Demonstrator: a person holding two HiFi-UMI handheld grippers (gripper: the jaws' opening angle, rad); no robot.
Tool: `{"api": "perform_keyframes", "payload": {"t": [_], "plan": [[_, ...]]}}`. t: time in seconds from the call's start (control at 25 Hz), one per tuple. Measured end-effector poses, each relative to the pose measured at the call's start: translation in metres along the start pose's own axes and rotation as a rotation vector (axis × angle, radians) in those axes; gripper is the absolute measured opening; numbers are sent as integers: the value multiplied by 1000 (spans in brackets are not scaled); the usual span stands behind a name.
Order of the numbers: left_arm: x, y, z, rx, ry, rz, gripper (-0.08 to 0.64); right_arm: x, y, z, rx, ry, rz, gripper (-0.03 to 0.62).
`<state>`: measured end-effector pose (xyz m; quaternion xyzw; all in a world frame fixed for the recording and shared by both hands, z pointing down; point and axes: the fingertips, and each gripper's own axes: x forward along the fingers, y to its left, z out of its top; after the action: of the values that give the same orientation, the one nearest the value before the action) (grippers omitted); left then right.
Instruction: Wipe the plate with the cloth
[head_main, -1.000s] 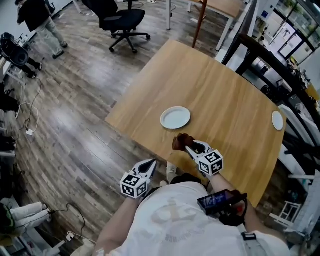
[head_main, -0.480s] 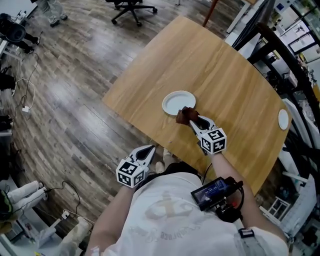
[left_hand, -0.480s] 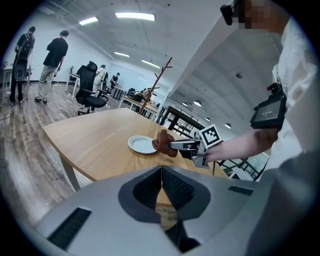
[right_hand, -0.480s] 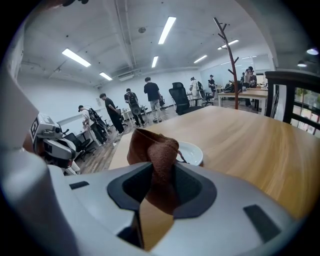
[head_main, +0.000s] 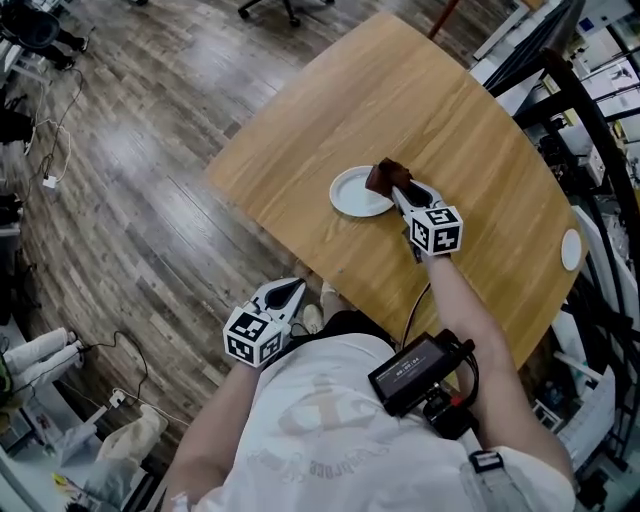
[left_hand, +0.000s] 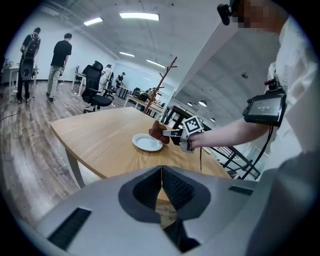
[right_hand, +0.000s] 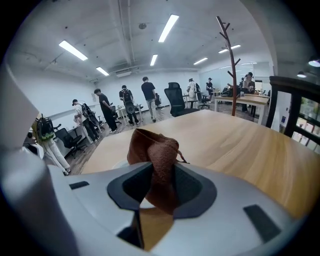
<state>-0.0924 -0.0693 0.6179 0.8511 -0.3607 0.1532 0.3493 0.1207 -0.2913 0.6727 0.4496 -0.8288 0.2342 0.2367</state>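
A small white plate lies on the wooden table near its front edge. My right gripper is shut on a brown cloth, which hangs over the plate's right rim; whether it touches the plate I cannot tell. In the right gripper view the cloth is bunched between the jaws and hides most of the plate. My left gripper is held low off the table's near side, jaws together with nothing in them. The left gripper view shows the plate and cloth from afar.
A second small white plate sits near the table's far right edge. A black metal rack stands to the right of the table. Wood floor with cables lies to the left. Several people and office chairs stand in the background.
My right gripper has carried the brown cloth forward from the table's near edge to the plate's right rim. The left gripper has stayed low beside the body.
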Motion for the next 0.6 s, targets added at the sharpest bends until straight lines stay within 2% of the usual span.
{"api": "perform_keyframes", "payload": {"t": [0.24,0.6], "plan": [[-5,4,-3,-21,-10,45,14,12,-14,-1,-26,38,-4,126],[0,-6,0,-8,-14,27,12,-19,10,-32,-13,58,57,126]]}}
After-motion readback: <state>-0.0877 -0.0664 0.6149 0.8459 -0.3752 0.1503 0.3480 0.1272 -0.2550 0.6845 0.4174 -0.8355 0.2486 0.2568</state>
